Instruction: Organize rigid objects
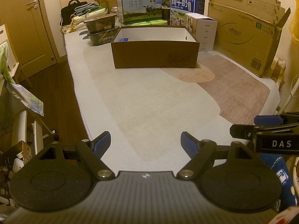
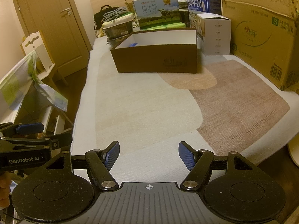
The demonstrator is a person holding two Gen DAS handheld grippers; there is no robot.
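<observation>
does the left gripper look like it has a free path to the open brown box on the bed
Probably yes. The left gripper is open and empty, and only bare bed cover lies between it and the brown box. It is well short of it, so the hand must move forward.

Behind the one open brown box: two milk cartons, two black food trays, one white box, one large cardboard carton.
</observation>
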